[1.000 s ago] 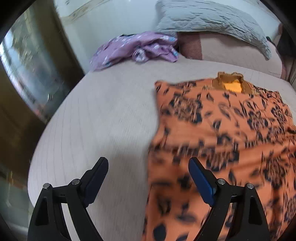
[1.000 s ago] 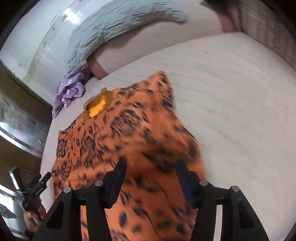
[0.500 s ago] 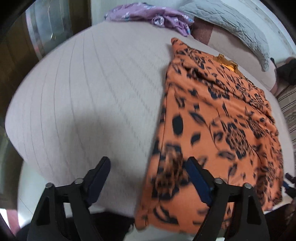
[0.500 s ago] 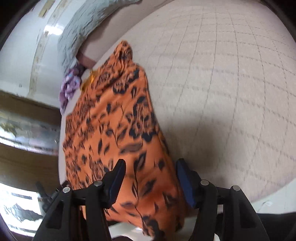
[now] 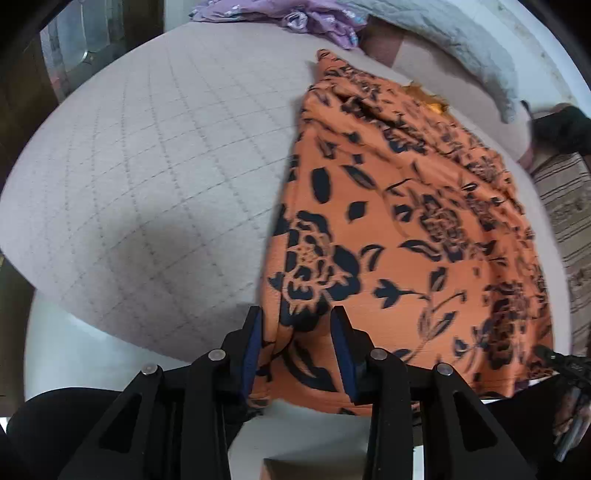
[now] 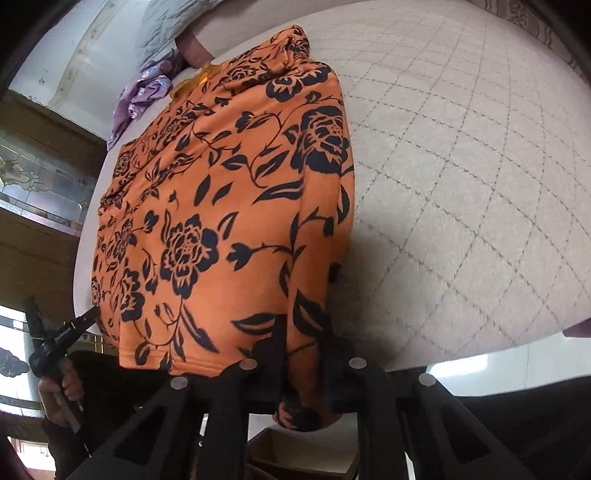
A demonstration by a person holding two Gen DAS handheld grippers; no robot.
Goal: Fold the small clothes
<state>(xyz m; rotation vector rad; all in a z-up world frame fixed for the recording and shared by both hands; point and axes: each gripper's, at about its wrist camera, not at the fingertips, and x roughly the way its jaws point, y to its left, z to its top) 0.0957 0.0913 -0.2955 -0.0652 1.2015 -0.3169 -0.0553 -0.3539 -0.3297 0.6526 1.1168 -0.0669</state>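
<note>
An orange garment with a black flower print (image 5: 406,206) lies lengthwise on the quilted bed, its hem hanging over the near edge. It also fills the right wrist view (image 6: 229,206). My left gripper (image 5: 297,336) has its jaws narrowed around the hem's left corner, fabric between the blue pads. My right gripper (image 6: 306,350) is closed on the hem's right corner, fabric bunched between its fingers. The left gripper also shows in the right wrist view (image 6: 62,336), held in a hand.
The pale quilted mattress (image 5: 155,155) spreads left of the garment and right of it (image 6: 461,184). A purple garment (image 5: 306,14) and a grey pillow (image 5: 454,33) lie at the bed's head. A wooden cabinet with glass (image 6: 40,177) stands beside the bed.
Both grippers pulled back from the garment's upper part to the near hem, and their jaws went from wide open to closed on the two hem corners.
</note>
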